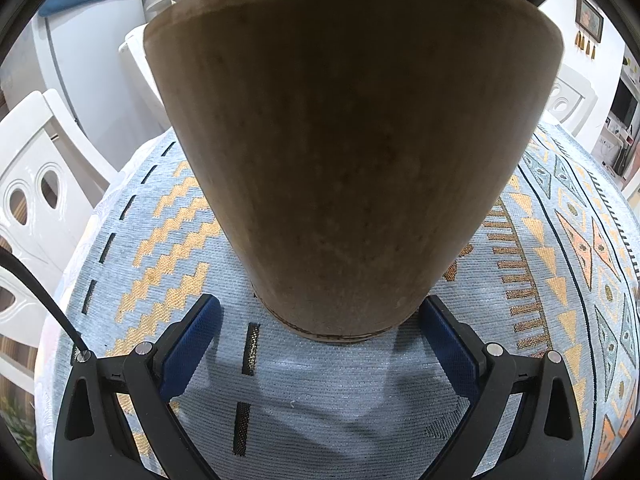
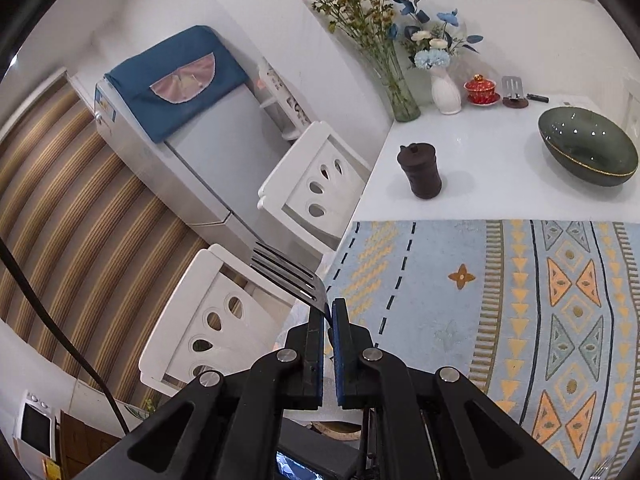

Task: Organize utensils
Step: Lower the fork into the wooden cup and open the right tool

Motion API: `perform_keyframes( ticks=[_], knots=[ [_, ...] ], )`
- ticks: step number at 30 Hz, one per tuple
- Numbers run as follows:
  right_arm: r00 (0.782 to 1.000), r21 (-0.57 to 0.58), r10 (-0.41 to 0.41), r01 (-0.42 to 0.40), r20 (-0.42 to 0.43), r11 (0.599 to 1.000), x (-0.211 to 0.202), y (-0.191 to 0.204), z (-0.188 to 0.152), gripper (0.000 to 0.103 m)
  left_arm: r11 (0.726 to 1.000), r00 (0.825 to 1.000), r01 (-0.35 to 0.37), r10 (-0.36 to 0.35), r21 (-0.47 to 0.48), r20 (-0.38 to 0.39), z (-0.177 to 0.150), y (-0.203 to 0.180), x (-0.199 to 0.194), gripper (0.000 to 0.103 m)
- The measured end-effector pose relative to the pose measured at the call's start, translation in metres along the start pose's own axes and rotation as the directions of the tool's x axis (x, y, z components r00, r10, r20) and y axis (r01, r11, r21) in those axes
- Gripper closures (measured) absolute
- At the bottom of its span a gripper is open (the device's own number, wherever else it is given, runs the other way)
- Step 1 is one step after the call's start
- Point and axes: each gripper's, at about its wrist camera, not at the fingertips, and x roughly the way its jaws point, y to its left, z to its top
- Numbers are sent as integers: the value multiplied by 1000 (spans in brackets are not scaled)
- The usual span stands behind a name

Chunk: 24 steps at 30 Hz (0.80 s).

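A tall brown wooden holder point(image 1: 344, 160) stands on the patterned cloth point(image 1: 320, 392) and fills the left wrist view. Its narrow base sits between the blue pads of my left gripper point(image 1: 320, 308), which is spread wide. The right pad point(image 1: 444, 340) lies against the base, while a strip of cloth shows between the left pad point(image 1: 192, 340) and the base. In the right wrist view my right gripper point(image 2: 328, 308) is shut on a steel fork point(image 2: 286, 274). Its tines point up and left past the table's edge, and its handle is hidden between the pads.
On the white table beyond the cloth point(image 2: 440, 280) stand a dark lidded jar point(image 2: 419, 172), a green bowl point(image 2: 588, 146), two flower vases point(image 2: 445, 92) and a red lidded cup point(image 2: 481, 90). White chairs point(image 2: 316, 184) line the table's left edge, with a fridge point(image 2: 192, 136) behind them.
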Motion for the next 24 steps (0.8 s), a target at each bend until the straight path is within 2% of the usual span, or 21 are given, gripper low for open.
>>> perform_keyframes(
  ticks=[8,12,13,16,20,24],
  knots=[
    [1000,7,-16,16,-15,1000,5,1,0,98,1000,1000,0,0,0,-1,0,0,0,4],
    [998,52,13,-10,-56,999,9,-5,0,95,1000,1000,0,0,0,-1,0,0,0,4],
    [998,65,25,-21,-64,998,9,-7,0,93,1000,1000,0,0,0,-1,0,1,0,4],
    [994,97,78,-70,-74,993,4,-12,2,79,1000,1000,0,0,0,-1,0,0,0,4],
    [993,118,119,-119,7,986,-17,-15,4,56,1000,1000,0,0,0,4,-1,2,0,4],
    [989,103,128,-134,69,986,-44,-11,11,55,1000,1000,0,0,1,4,-1,2,-1,4]
  ],
)
